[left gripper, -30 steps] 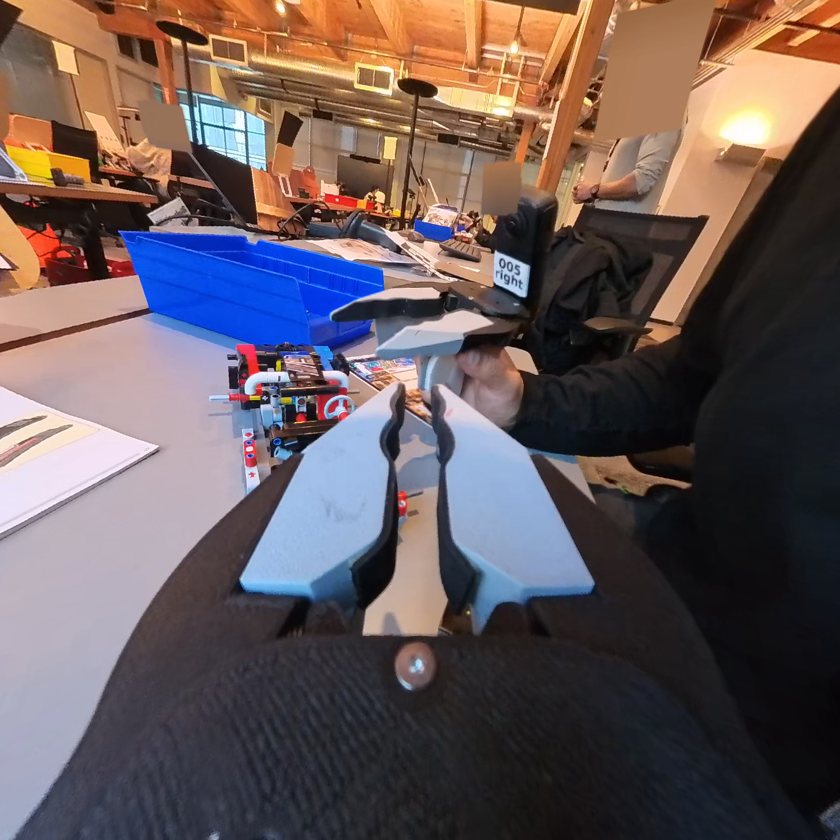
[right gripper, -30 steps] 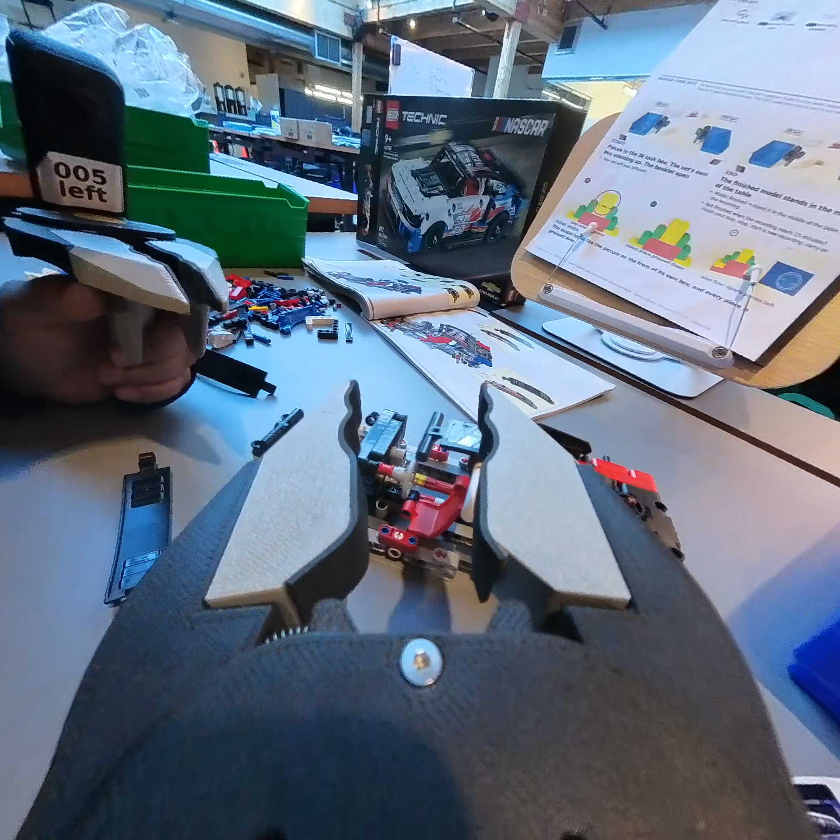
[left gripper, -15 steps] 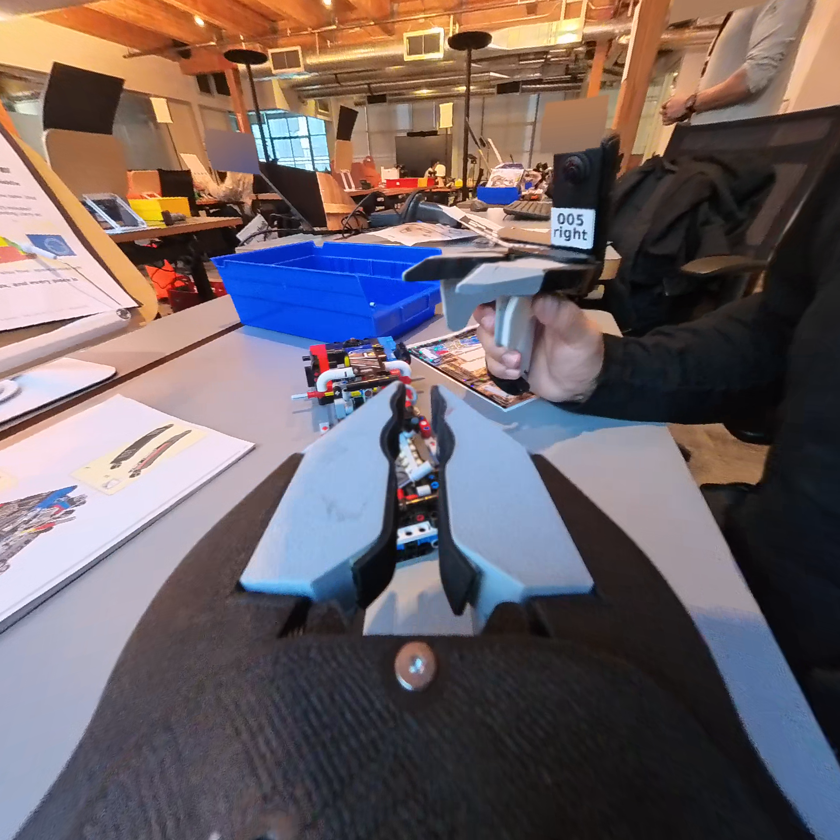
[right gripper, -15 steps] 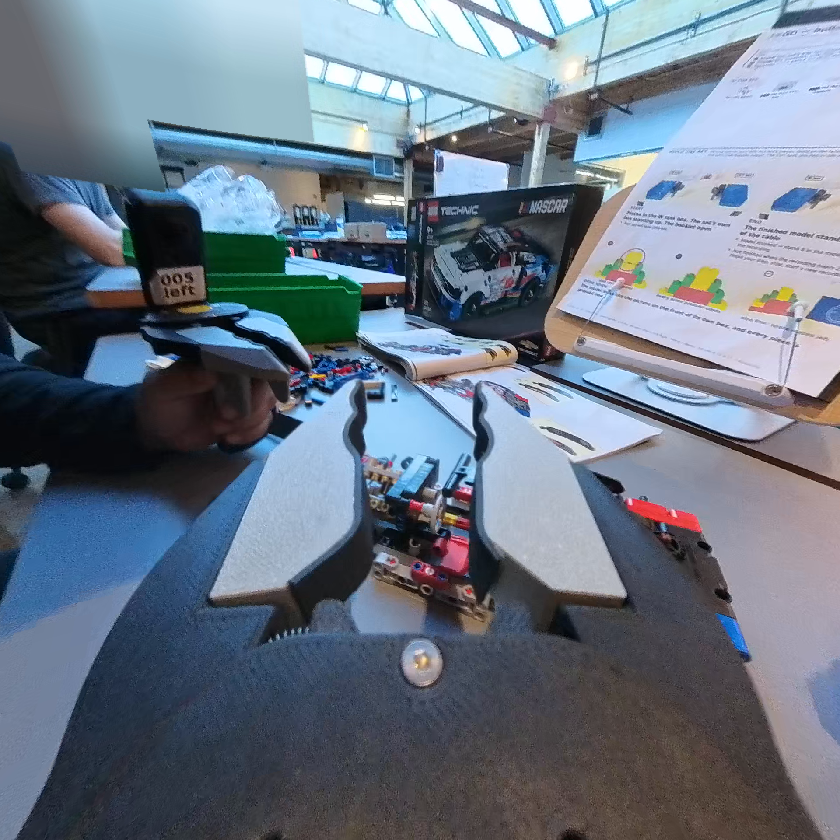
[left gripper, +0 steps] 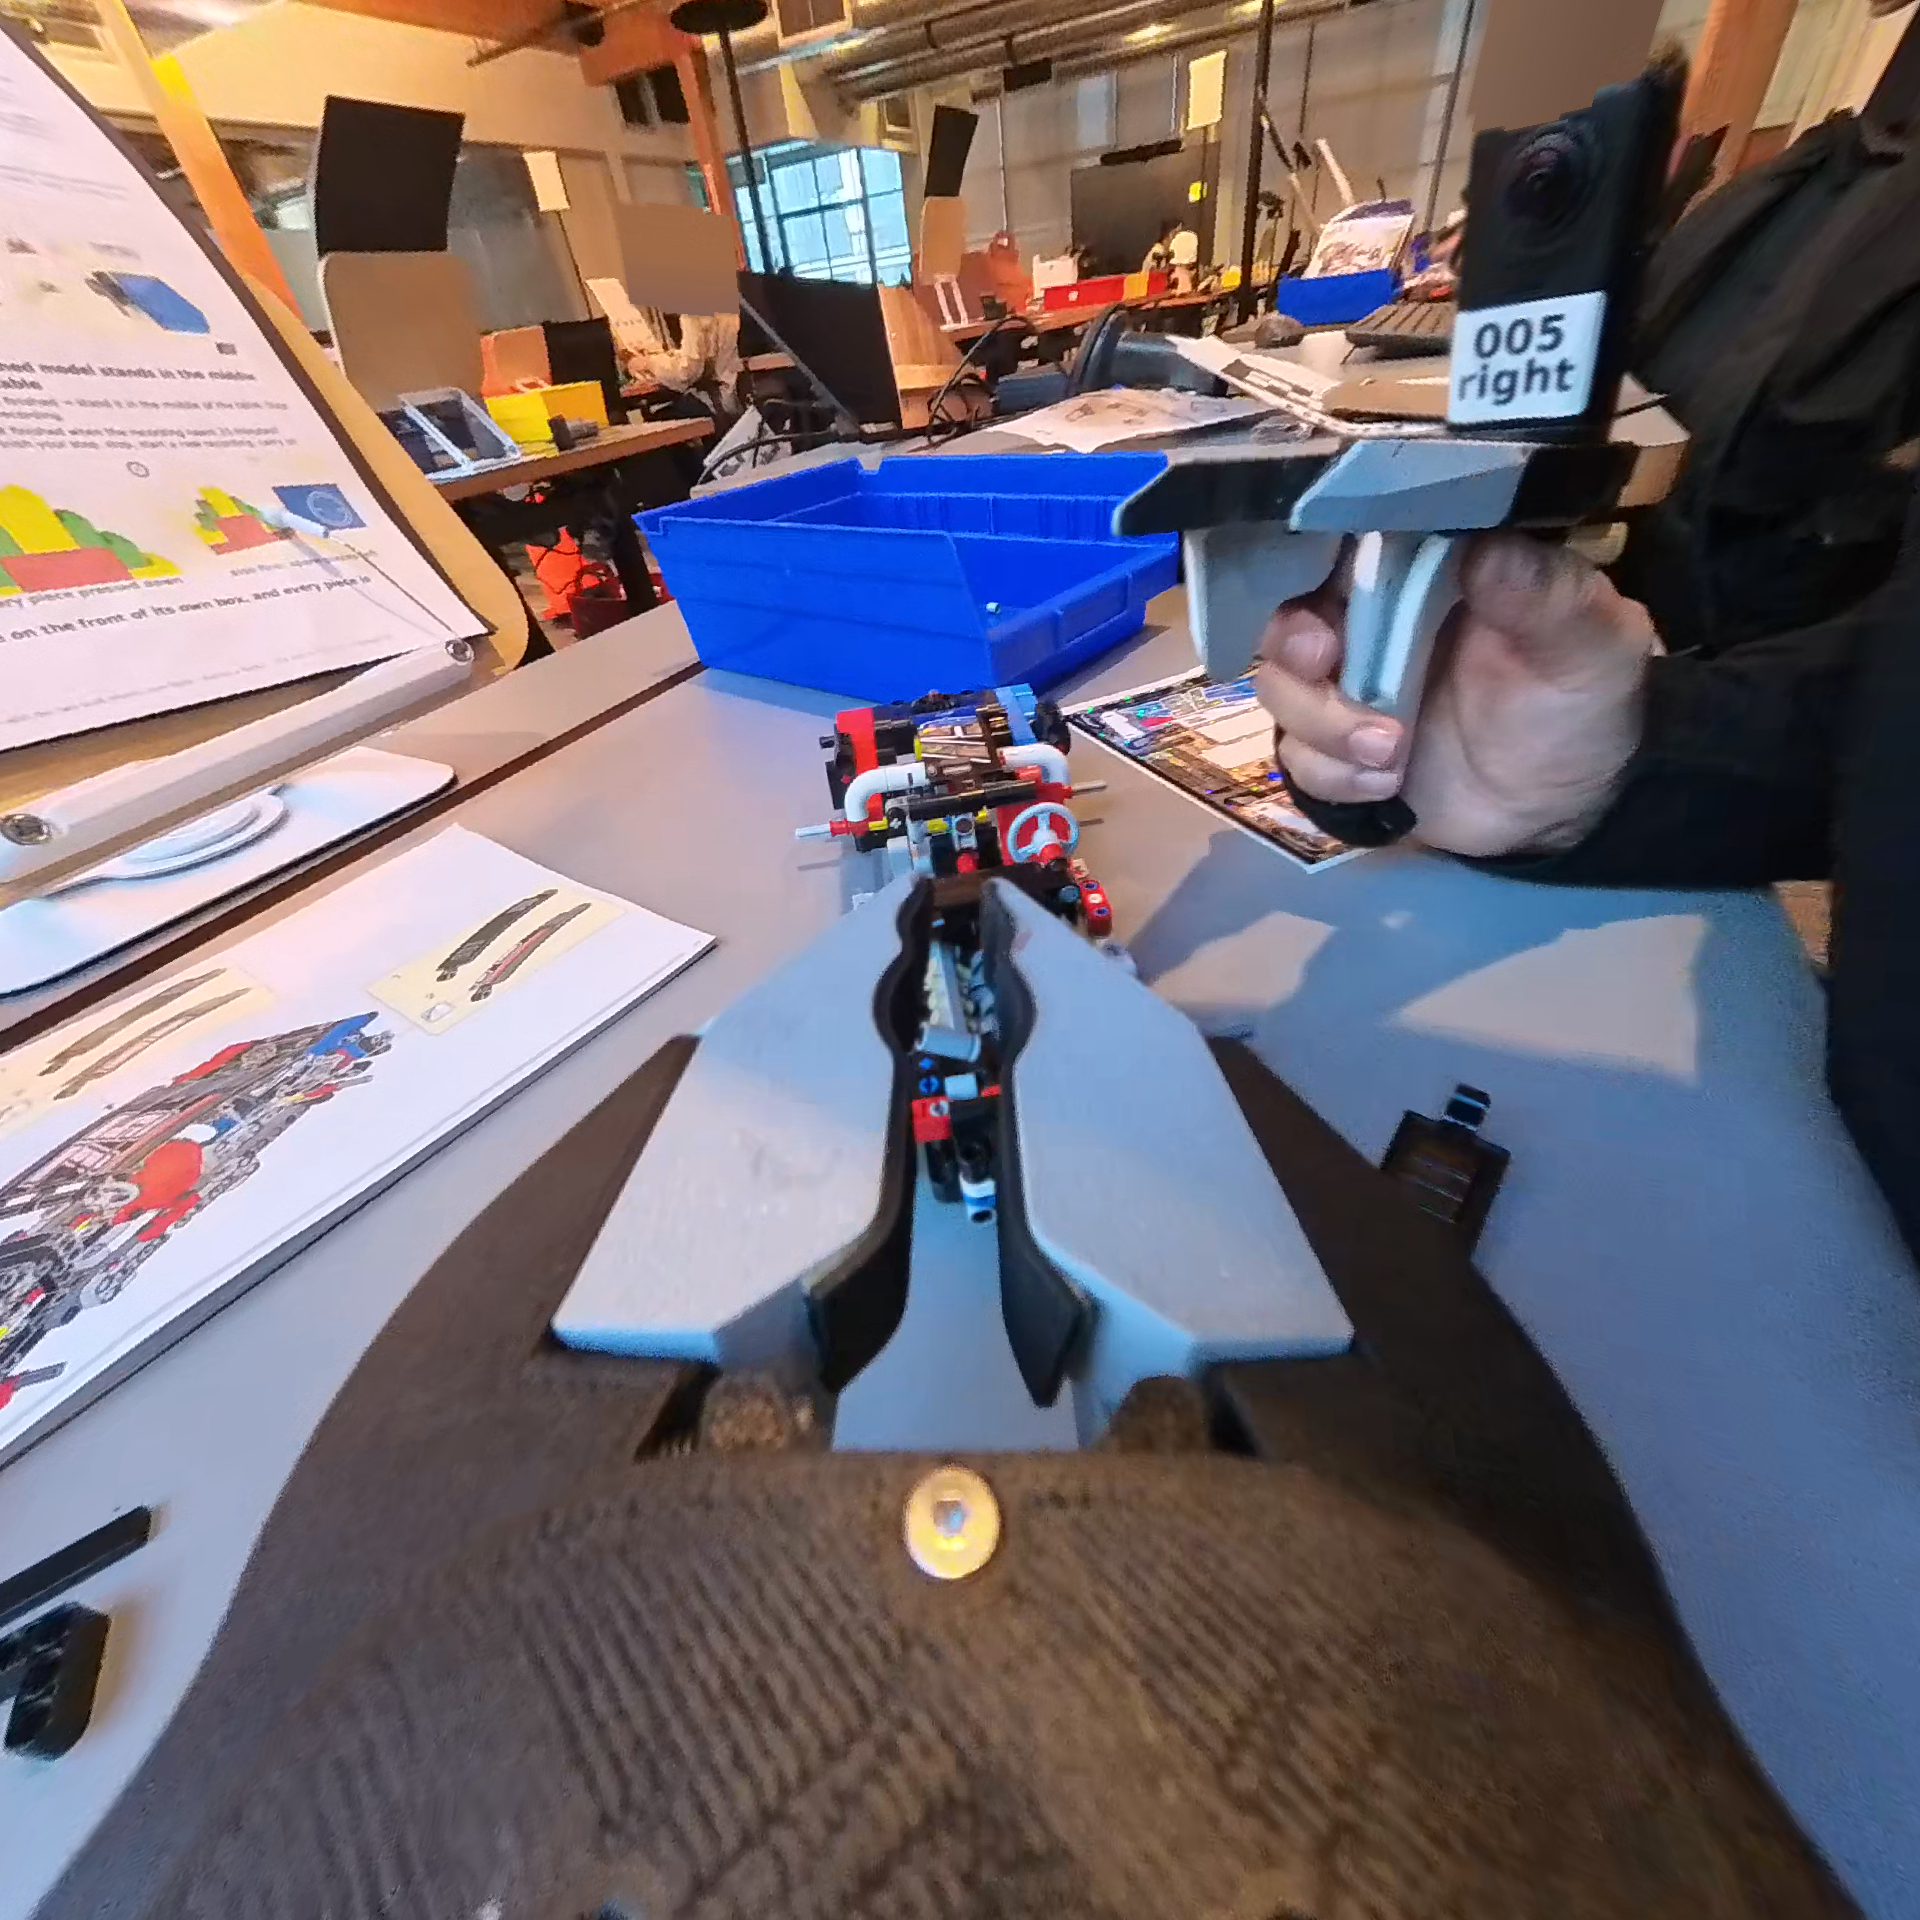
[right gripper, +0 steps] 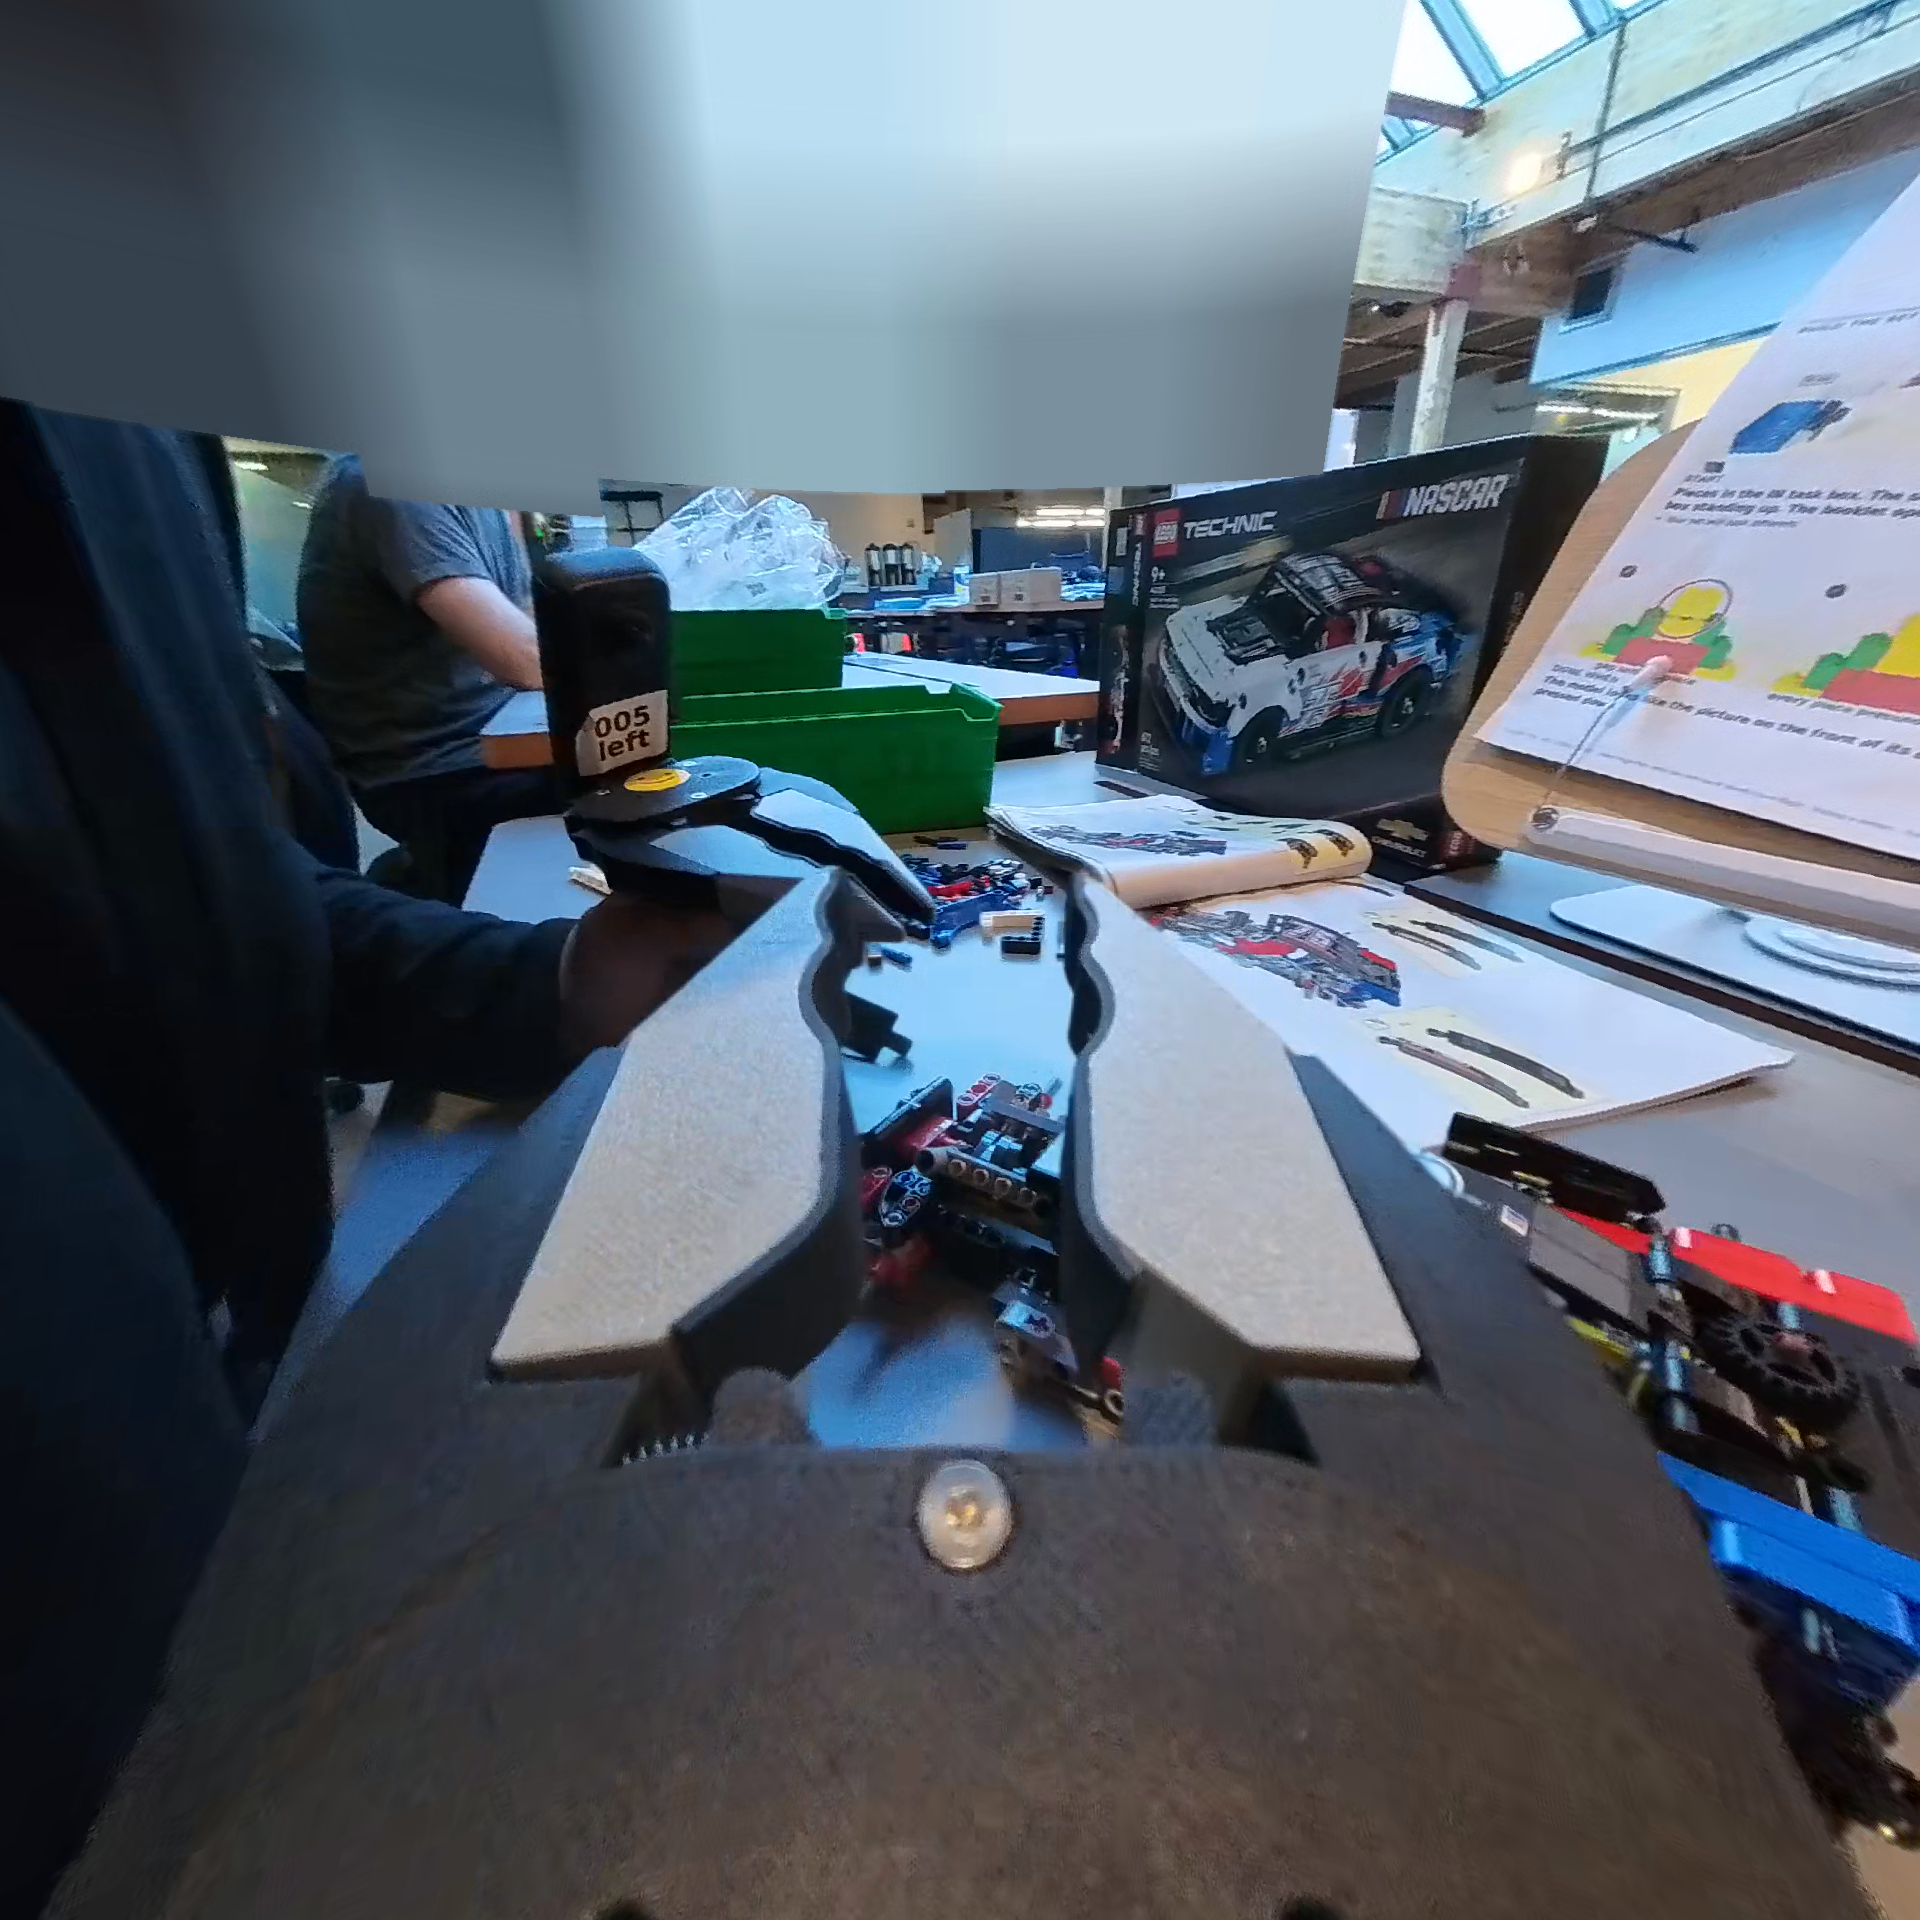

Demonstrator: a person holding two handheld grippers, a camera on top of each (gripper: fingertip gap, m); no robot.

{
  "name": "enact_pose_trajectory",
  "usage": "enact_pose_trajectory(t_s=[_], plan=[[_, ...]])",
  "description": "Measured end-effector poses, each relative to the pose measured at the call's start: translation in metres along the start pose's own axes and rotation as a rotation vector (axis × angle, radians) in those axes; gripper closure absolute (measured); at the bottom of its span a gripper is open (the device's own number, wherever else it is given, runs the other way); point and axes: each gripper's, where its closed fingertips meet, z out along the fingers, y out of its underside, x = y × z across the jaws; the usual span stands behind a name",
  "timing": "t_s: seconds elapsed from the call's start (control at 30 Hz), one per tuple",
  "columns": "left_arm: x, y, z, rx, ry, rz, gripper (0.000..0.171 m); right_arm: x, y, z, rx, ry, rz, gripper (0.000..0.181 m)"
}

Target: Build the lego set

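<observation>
The part-built lego car chassis point(left gripper: 956, 790), black with red, white and blue parts, lies on the grey table point(left gripper: 1558, 1039). My left gripper point(left gripper: 954, 899) points along it from one end, low over the table. Its jaws are shut to a narrow slit and I see nothing held in them. My right gripper point(right gripper: 951, 914) is open and empty, above the chassis point(right gripper: 966, 1153), whose rear end point(right gripper: 1745, 1340) shows at the right. In the left wrist view the right gripper point(left gripper: 1127, 514) hovers at the upper right. In the right wrist view the left gripper point(right gripper: 920, 914) shows just beyond my left finger.
A blue bin point(left gripper: 904, 561) stands behind the chassis, with a sticker sheet point(left gripper: 1195, 748) beside it. The open booklet point(left gripper: 312, 1039) and sign stand point(left gripper: 156, 416) are at the left. A black panel piece point(left gripper: 1444, 1164) lies at the right. The set box point(right gripper: 1330, 634), green bins point(right gripper: 821, 748) and loose pieces point(right gripper: 966, 894) are farther back.
My left gripper has swung round and now lines up with the chassis from its end. My right gripper has lifted from around the chassis and tilted up. Neither jaw gap has visibly changed.
</observation>
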Motion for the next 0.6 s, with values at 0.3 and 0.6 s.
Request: enact_pose_trajectory(t_s=[0.3, 0.6], plan=[[-0.0069, 0.0004, 0.0, 0.003, -0.021, -0.03, 0.166, 0.0033, 0.0006, 0.0002, 0.011, -0.02, 0.045, 0.146], [-0.009, -0.0009, -0.0016, 0.013, -0.034, -0.029, 0.166, 0.0027, 0.0038, 0.0033, -0.004, -0.025, 0.043, 0.147]])
